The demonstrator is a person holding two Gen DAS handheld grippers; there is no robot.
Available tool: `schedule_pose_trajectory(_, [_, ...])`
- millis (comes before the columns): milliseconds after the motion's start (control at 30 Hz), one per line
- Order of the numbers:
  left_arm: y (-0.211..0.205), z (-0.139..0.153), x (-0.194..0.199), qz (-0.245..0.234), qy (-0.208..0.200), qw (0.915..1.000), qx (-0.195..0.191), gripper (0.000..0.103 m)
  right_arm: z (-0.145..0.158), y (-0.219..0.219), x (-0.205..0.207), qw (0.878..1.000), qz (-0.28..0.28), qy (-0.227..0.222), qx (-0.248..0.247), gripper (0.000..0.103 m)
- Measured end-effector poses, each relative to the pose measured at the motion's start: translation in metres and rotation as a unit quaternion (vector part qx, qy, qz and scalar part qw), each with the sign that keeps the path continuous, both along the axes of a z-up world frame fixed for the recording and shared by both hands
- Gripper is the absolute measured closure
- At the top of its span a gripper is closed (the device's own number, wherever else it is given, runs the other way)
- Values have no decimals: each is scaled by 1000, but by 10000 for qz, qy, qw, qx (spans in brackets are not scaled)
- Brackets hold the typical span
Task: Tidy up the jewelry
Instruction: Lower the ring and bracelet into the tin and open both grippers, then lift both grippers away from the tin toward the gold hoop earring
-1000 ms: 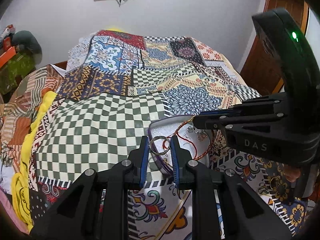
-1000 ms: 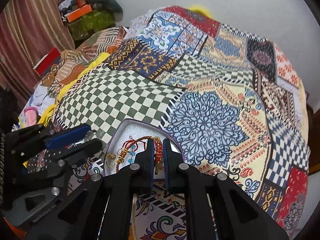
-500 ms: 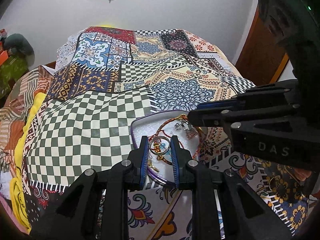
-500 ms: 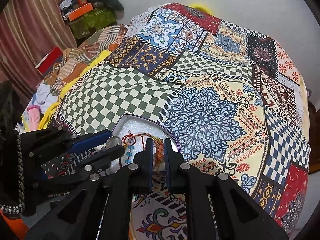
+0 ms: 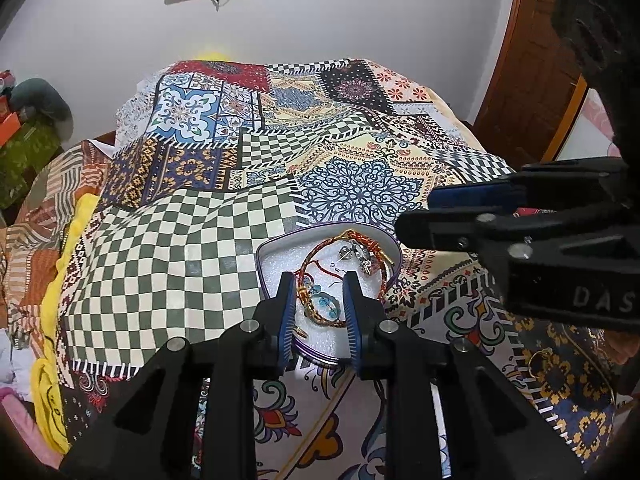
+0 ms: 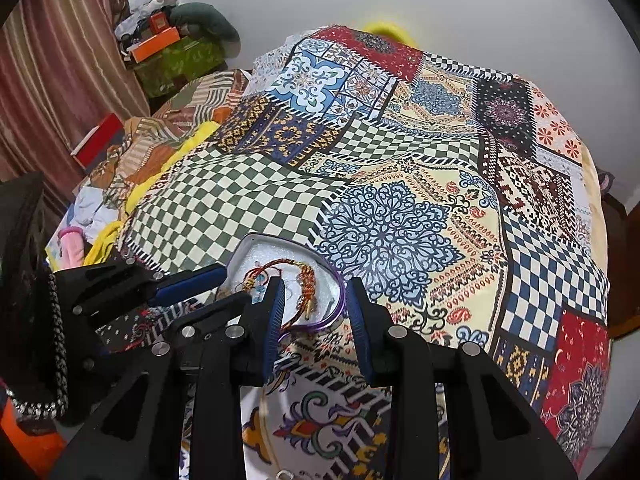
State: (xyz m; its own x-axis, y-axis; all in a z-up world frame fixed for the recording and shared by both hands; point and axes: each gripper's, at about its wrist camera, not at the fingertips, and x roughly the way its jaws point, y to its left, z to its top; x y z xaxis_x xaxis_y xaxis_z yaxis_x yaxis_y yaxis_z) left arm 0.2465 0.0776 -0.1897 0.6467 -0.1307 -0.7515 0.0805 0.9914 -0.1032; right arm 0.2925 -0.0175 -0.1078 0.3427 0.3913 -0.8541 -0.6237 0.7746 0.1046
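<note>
A purple-rimmed jewelry tray (image 5: pixel 265 252) with a white lining lies on the patchwork bedspread. It holds a red and gold braided bracelet (image 5: pixel 320 250), earrings (image 5: pixel 362 258) and a ring with blue stones (image 5: pixel 324 306). My left gripper (image 5: pixel 318 312) is open, its fingers on either side of the ring, which lies in the tray. My right gripper (image 6: pixel 314 312) is open over the tray's near rim (image 6: pixel 334 308), and the braided bracelet (image 6: pixel 306 280) lies loose in the tray. The right gripper (image 5: pixel 432 216) also shows in the left wrist view.
A small gold ring (image 5: pixel 538 358) lies on the bedspread to the right of the tray. Folded clothes and a yellow cloth (image 5: pixel 60 272) line the bed's left edge. A wooden door (image 5: pixel 532 80) stands at the right. Boxes and bags (image 6: pixel 168 48) are stacked in the far left corner.
The left gripper moved over the tray and opened, leaving the ring in it. The right gripper opened and let go of the braided bracelet, which now lies in the tray.
</note>
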Motion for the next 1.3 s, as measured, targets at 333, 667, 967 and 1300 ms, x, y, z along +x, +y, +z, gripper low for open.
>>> schedule_pose_trajectory(333, [4,29,-34,156,-220,9996,88,72,26,-9,-33,9994,23,-344,101,74])
schedule_pose_trajectory(667, [-1,59,-76,192,-424,9988,142,68,42,-27,-66,9982,-60,-579,149,74])
schedule_pose_trajectory(967, [-18,52,-97,84,-230,9997,98,66,27,-49,-79,9987,-287,-423,8,74])
schedule_pose_trajectory(1300, [-41,14,-101,-153,279,9995,-64,66,-8,-72,-88,9988,-467,25,-171,74])
